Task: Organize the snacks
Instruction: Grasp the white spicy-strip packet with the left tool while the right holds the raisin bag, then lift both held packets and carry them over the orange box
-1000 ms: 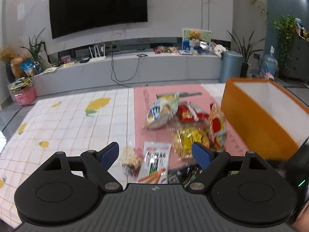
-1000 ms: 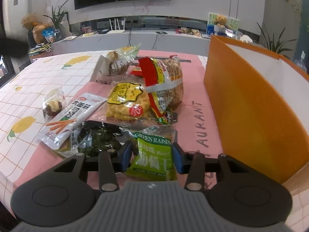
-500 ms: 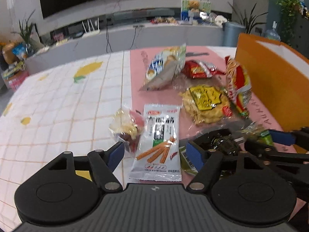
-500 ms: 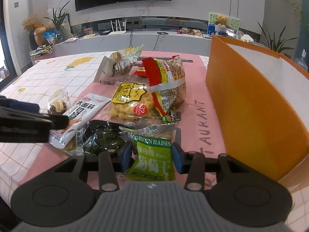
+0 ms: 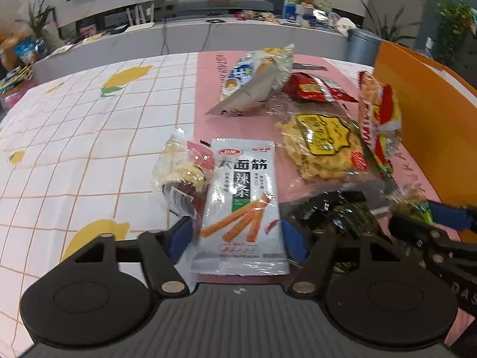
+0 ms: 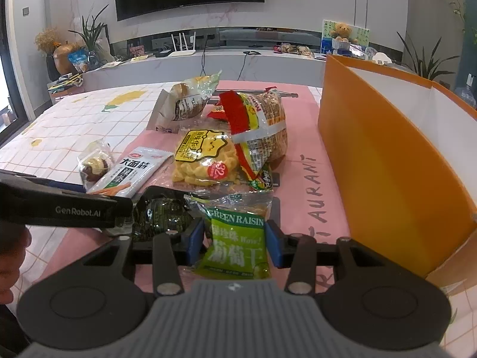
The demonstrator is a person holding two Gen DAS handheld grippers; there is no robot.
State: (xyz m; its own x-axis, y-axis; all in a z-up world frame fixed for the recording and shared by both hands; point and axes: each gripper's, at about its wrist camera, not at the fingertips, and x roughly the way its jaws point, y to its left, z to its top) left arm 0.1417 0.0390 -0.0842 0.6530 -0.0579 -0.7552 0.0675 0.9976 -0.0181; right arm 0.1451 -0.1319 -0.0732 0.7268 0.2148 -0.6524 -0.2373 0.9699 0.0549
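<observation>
A white packet of spicy strips (image 5: 243, 205) lies on the pink mat, and my left gripper (image 5: 238, 238) straddles its near end. Its jaws are closing, the blue pads close beside the packet's edges but not clearly pressing. My right gripper (image 6: 235, 244) is shut on a green raisin packet (image 6: 235, 247) low over the mat. The left gripper's black finger (image 6: 59, 208) crosses the right wrist view at the left. A tall orange box (image 6: 387, 155) stands open at the right.
Beside the white packet lie a small clear sweet pack (image 5: 184, 173) and a dark seaweed pack (image 5: 337, 211). Farther back are yellow crisps (image 5: 322, 146), a red-and-yellow bag (image 5: 378, 119), a red pack (image 5: 316, 88) and a bread pack (image 5: 256, 77). A checked cloth (image 5: 89, 137) covers the left side.
My left gripper has come down to the table and tilted downward, and its jaws have narrowed around the white packet. The right gripper has stayed still, holding the green raisin packet.
</observation>
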